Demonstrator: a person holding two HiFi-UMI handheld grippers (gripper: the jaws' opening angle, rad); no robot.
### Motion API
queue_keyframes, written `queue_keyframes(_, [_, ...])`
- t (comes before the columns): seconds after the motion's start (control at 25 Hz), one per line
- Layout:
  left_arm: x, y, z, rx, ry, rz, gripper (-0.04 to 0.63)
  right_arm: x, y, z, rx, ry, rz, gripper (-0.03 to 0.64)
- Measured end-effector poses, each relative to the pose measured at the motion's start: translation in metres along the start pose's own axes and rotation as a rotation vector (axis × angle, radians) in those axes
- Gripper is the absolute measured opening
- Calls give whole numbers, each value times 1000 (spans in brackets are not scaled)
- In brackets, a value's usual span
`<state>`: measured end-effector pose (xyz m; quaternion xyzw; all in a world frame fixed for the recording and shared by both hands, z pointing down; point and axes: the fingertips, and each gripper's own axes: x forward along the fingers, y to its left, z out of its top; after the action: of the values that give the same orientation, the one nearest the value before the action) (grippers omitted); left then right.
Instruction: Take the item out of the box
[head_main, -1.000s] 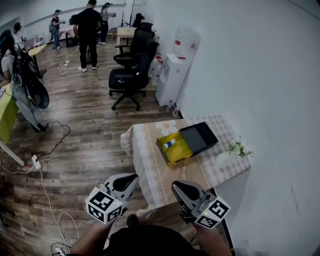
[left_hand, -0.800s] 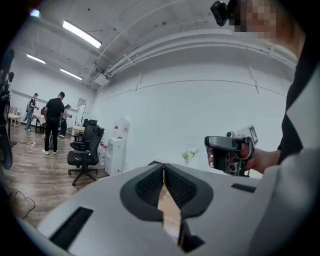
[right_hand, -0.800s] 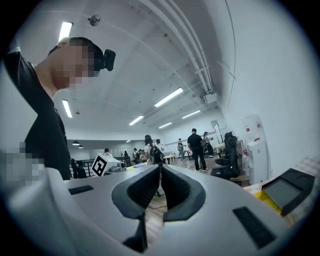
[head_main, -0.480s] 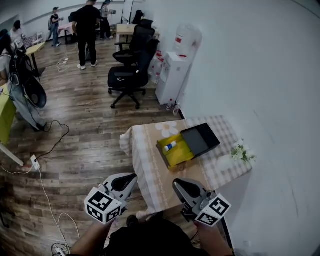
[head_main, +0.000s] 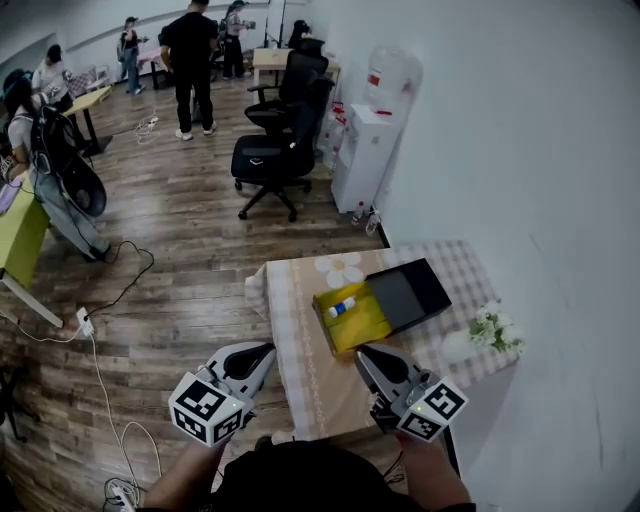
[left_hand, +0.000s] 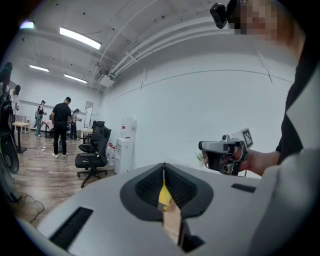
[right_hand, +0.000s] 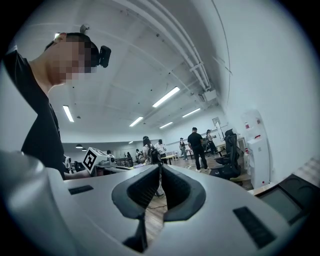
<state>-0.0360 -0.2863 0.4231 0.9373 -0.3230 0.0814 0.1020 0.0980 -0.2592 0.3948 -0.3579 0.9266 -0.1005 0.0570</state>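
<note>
A box with a yellow inside (head_main: 357, 322) lies open on the checked-cloth table (head_main: 310, 360), its black lid (head_main: 410, 292) beside it on the right. A small white bottle with a blue cap (head_main: 341, 307) lies inside the box. My left gripper (head_main: 262, 353) hangs shut off the table's left near corner, holding nothing. My right gripper (head_main: 363, 353) is shut and empty over the table's near part, just short of the box. In the left gripper view the shut jaws (left_hand: 163, 167) point at the right gripper (left_hand: 225, 152). The right gripper view shows its own shut jaws (right_hand: 160, 167).
A white vase of flowers (head_main: 488, 331) stands on the table's right edge by the wall. Beyond the table are a water dispenser (head_main: 371, 150) and black office chairs (head_main: 275, 152). People stand at the room's far end (head_main: 194, 55). Cables (head_main: 100, 345) run over the wooden floor at left.
The head view has shifted a little. My right gripper has moved forward, closer to the box's near end. The left gripper has hardly moved. Both stay shut.
</note>
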Motion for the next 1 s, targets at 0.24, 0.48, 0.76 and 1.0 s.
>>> queue_keyframes(0.24, [37,-5,6,9,14,33,21,-4,-52,-9,-41,77,45,40])
queue_keyframes(0.48, [56,-5,5,-3,19,86,20,2,-90,-25,-120,182,70,40])
queue_keyframes(0.76, [67,3,-6,-41,31,106,20,22,-115,-69,-312,411,102,41])
queue_keyframes(1.0, [71,23,-10,-58,48,102,20,46,-132,-100,-430,558,140,45])
